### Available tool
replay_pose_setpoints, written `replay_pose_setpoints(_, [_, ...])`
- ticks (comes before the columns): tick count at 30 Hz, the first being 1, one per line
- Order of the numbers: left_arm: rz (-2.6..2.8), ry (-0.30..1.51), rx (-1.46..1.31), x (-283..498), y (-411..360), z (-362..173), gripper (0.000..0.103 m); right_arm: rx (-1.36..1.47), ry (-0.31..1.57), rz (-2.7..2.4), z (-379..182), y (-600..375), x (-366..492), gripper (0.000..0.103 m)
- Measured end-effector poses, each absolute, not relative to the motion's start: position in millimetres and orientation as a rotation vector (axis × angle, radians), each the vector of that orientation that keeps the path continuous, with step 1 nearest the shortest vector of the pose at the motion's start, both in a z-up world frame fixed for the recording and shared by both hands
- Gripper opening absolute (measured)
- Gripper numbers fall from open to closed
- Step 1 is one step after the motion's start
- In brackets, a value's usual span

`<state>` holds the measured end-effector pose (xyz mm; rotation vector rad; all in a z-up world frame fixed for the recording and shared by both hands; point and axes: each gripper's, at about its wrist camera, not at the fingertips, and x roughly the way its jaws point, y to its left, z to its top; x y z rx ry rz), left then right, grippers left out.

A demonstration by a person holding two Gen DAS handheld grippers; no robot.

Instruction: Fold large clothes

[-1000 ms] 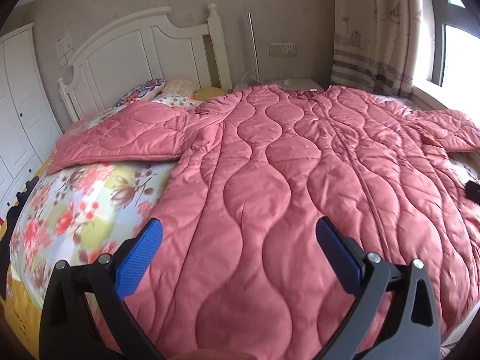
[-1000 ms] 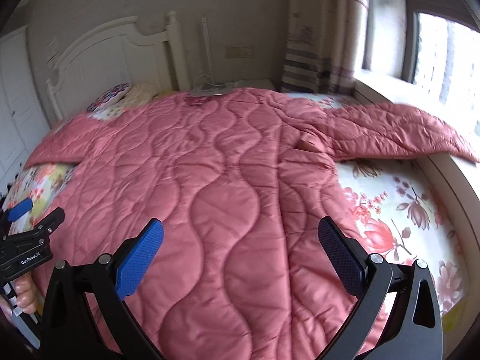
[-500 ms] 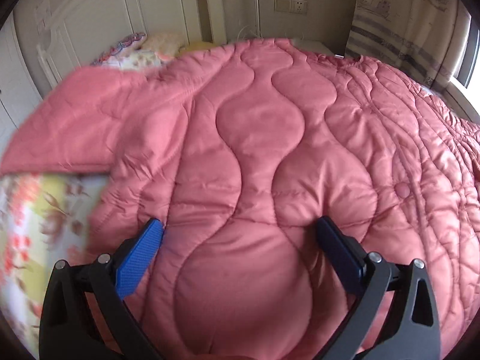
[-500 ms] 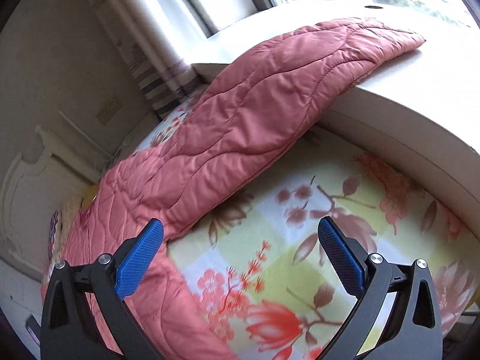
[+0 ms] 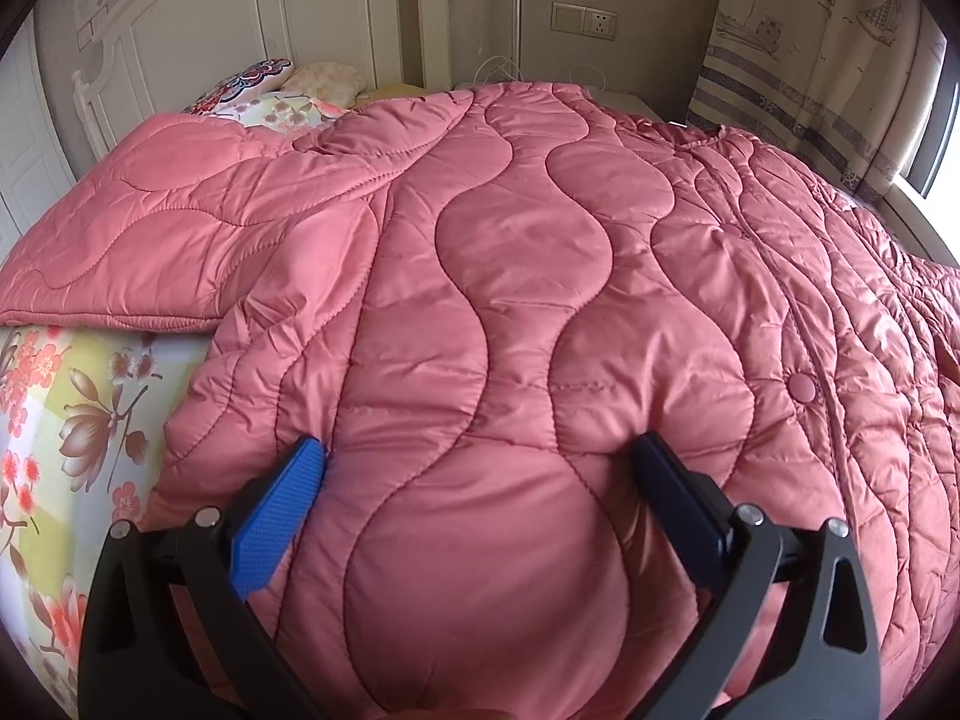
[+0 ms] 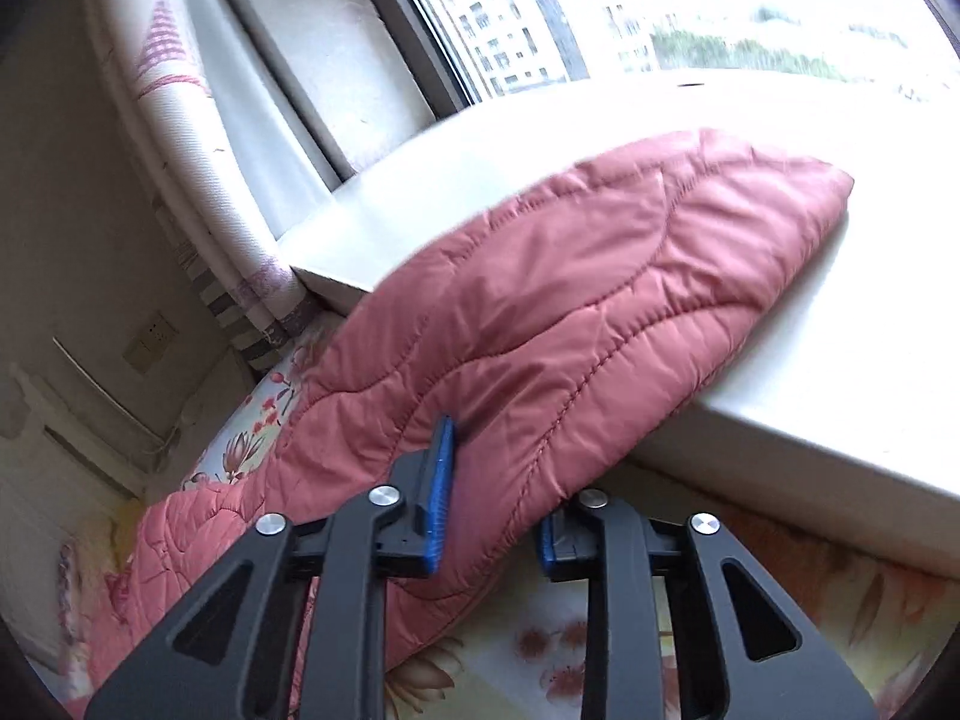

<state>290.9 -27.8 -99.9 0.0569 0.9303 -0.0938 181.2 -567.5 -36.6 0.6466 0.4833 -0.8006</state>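
A large salmon-pink quilted padded coat (image 5: 540,276) lies spread flat, front up, across a bed covered with a floral sheet of pink blossoms on pale green and white (image 5: 66,396), its wavy stitching and a round pink snap button (image 5: 802,386) plainly visible. One sleeve stretches out flat toward the white panelled headboard (image 5: 252,18) side; the other pink quilted sleeve (image 6: 600,300) reaches off the bed, its cuff end resting on a broad cream window ledge (image 6: 840,360) below a bright window, beside a pale patterned curtain (image 6: 198,138). The left gripper (image 5: 480,456), black-framed with blue textured pads (image 5: 279,516), points down at the lower body of the coat with its jaws spread wide; the puffy fabric bulges between the pads, which dent it at either side without pinching it, likely pinning the garment so it will not slide. The right gripper (image 6: 492,516) is tilted on its side at the sleeve, and its jaws are closing, with a fold of the sleeve's lower edge squeezed between them near where the sleeve leaves the bed. This grip looks meant for lifting the sleeve off the ledge and carrying it inward across the chest, the first fold. The slippery, bulky padding may spring back or slip free if the pinch is shallow.
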Motion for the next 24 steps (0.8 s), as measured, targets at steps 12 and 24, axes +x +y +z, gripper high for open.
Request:
replay_pose_setpoints(12, [-0.096,0.929,0.051,291.4,-28.2,-100.5,0.101,-0.768,0.617,-0.256,-32.2,-242.0,300.4,0.042])
replay_pose_setpoints(24, [-0.09,0.93,0.064,290.0,-29.9,-100.0,0.101,-0.369,0.682,-0.201,-50.6,-298.2,254.1,0.073])
